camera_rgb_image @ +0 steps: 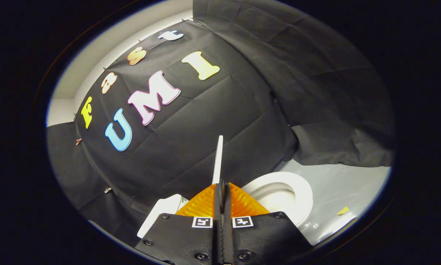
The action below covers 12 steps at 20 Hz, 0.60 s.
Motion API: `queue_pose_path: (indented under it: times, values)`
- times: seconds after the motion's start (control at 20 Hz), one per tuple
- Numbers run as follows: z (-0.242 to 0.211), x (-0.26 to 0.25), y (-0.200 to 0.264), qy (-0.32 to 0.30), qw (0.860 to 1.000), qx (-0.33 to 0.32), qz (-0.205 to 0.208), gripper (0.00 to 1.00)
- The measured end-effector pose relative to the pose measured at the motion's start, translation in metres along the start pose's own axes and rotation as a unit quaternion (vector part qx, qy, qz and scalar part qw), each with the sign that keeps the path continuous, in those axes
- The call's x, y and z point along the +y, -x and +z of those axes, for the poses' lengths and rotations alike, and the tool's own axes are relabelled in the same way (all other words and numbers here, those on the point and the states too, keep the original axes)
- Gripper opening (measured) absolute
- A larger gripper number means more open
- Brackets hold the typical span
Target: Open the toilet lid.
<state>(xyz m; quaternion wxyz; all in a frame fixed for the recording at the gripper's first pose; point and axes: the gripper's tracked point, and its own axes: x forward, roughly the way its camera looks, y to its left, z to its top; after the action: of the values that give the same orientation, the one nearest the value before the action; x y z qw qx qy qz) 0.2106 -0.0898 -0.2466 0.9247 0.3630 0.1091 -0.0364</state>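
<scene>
The white toilet lid [218,158] is seen edge-on as a thin strip rising from between my fingers, standing well up from the bowl. My gripper [222,185] is shut on the lid's edge, one finger on each side. To the right of the fingers lies the white toilet seat [304,191] around the open bowl [275,197]. Left of the fingers shows a white part of the tank [160,214]. The lid's lower part is hidden behind the fingers.
Black cloth walls [205,121] stand behind and to the right of the toilet. A grey floor [349,184] under a shiny sheet spreads right of the bowl, with a small yellow scrap [342,210] on it.
</scene>
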Motion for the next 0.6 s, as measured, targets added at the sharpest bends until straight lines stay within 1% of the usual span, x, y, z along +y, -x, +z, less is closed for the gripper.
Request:
queue_pose_path:
  times: [0.15,0.3,0.6]
  values:
    - [-0.001,0.019,0.008,0.016,1.000,-0.007,0.006,0.05]
    - [-0.002,0.045,0.002,0.038,0.999,-0.012,0.013,0.05]
    - [-0.015,0.106,0.013,0.099,0.994,-0.019,0.035,0.05]
